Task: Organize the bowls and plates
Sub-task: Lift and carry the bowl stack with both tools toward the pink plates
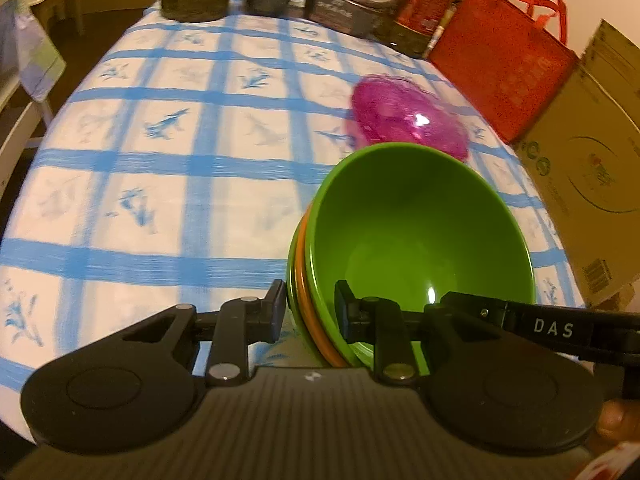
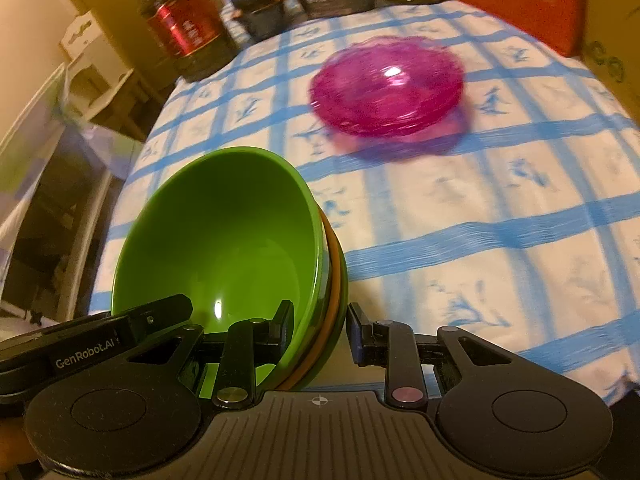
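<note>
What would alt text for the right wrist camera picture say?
A stack of nested bowls, green on top with an orange one beneath, is clamped at its rim by the black right gripper. Beyond, a translucent pink plate lies on the blue-checked white tablecloth.

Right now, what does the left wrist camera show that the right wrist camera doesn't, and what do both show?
Only the left wrist view shows the cardboard box at the table's right edge and the red tote bag's handles. Only the right wrist view shows the white furniture beyond the table's left side. Both show the nested stack of bowls, green on top, gripped on opposite rims by the left gripper and right gripper, plus the magenta plates on the blue-checked tablecloth.
</note>
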The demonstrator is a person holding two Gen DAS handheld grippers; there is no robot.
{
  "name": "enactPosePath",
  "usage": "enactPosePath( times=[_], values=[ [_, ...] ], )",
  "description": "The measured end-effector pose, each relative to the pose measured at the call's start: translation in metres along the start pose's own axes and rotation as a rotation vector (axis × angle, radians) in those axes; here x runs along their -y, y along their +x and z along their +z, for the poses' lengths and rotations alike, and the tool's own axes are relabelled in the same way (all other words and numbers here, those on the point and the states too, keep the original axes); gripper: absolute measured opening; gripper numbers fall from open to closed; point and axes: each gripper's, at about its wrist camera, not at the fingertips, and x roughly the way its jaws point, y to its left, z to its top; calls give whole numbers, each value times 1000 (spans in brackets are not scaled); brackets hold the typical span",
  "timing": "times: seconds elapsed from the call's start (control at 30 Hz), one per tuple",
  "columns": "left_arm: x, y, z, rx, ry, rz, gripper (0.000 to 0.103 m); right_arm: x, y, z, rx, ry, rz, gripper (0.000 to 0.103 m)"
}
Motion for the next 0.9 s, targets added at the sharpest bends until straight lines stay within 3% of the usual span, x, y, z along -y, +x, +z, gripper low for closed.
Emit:
enactPosePath(
  times=[0.3,0.9],
  values=[
    [37,12,8,-12,42,-27,23,33,-20,7,40,53,-18,29],
    [67,19,23,-10,85,-36,23,58,-34,21,72,82,-19,28]
  ],
)
